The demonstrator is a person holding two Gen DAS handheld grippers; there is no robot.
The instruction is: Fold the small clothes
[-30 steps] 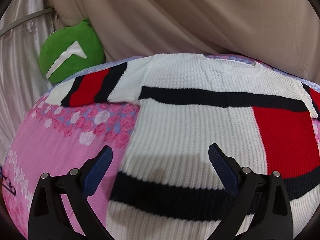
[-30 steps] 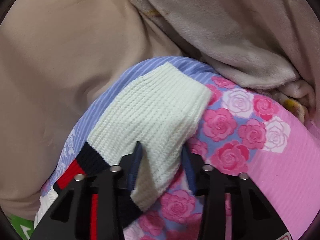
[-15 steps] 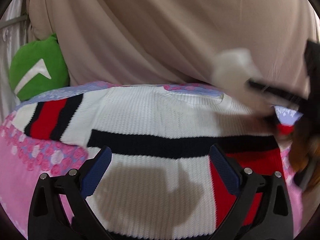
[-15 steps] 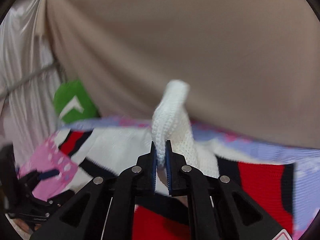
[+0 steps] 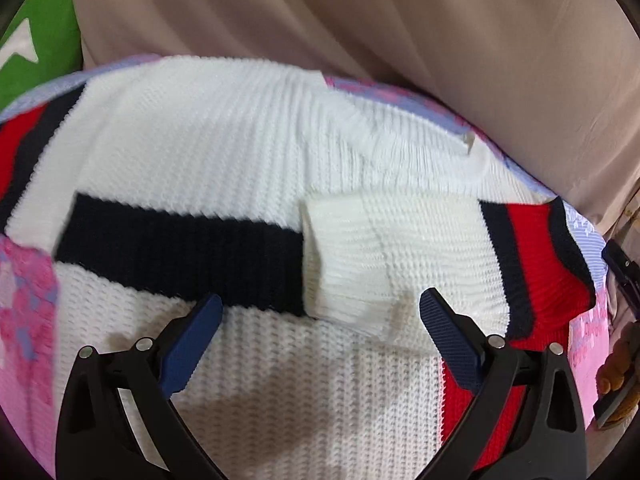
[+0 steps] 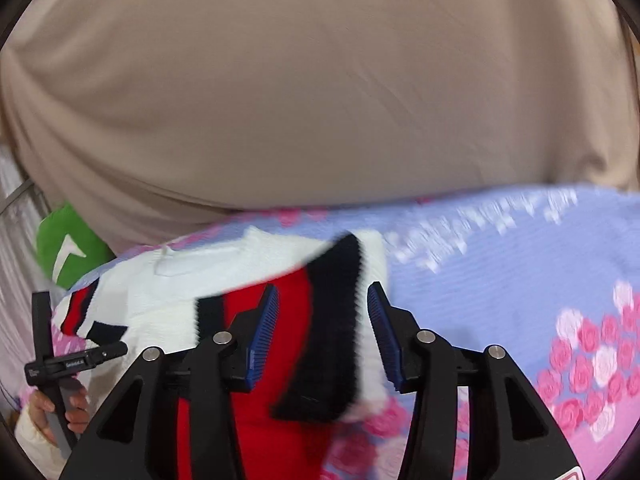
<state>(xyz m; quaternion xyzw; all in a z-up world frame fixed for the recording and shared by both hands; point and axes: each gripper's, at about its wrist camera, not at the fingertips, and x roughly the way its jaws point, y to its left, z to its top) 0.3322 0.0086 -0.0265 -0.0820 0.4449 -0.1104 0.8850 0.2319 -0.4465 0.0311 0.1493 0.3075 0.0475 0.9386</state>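
Observation:
A white knit sweater (image 5: pixel 192 152) with navy and red bands lies flat on the floral bedsheet (image 6: pixel 520 264). Its right sleeve is folded across the chest, and the white cuff (image 5: pixel 352 264) rests over the navy band. My left gripper (image 5: pixel 320 308) hovers open just in front of that cuff, holding nothing. My right gripper (image 6: pixel 323 292) has its jaws opening over the sleeve's red and navy shoulder part (image 6: pixel 320 320). The cloth lies between and under the pads, which do not press on it.
Beige fabric (image 5: pixel 360 20) rises behind the bed. A green cushion (image 6: pixel 68 244) sits at the back left. A hand (image 6: pixel 60 404) holding the other tool shows at the lower left of the right wrist view. Pink rose-print sheet (image 6: pixel 592 368) extends to the right.
The right gripper, shut on the white cuff, carried the sleeve across the sweater's chest and has let it go; its jaws now stand apart. The left gripper moved right and closer over the sweater.

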